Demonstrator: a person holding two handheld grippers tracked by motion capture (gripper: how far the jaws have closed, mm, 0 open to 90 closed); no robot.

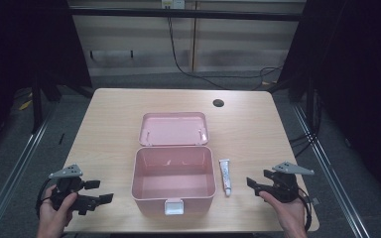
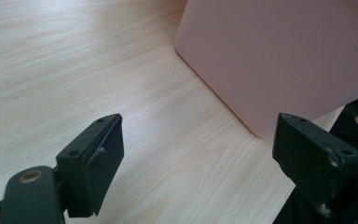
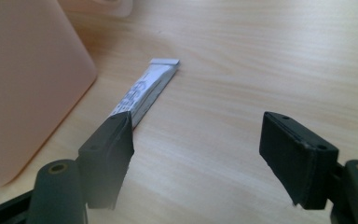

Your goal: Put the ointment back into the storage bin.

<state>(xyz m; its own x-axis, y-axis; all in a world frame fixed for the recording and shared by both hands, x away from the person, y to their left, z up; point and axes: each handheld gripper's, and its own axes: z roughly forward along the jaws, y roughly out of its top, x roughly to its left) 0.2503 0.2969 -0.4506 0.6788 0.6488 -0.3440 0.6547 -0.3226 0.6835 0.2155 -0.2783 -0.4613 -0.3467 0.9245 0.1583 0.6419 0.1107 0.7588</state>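
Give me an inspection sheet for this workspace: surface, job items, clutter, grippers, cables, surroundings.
Surface: light wooden table with a round dark cable hole near the far edge.
Job's things: open pink plastic box, empty inside, lid laid back flat, white latch at the near wall; white squeeze tube lying flat just right of the box, apart from it.
Clutter: nothing seen.
Grippers: left gripper open, left of the box; right gripper open, just right of the tube, holding nothing.
Cables: black cables on the floor beyond the table.
Surroundings: grey floor, pale wall panels, dark curtains at both sides.
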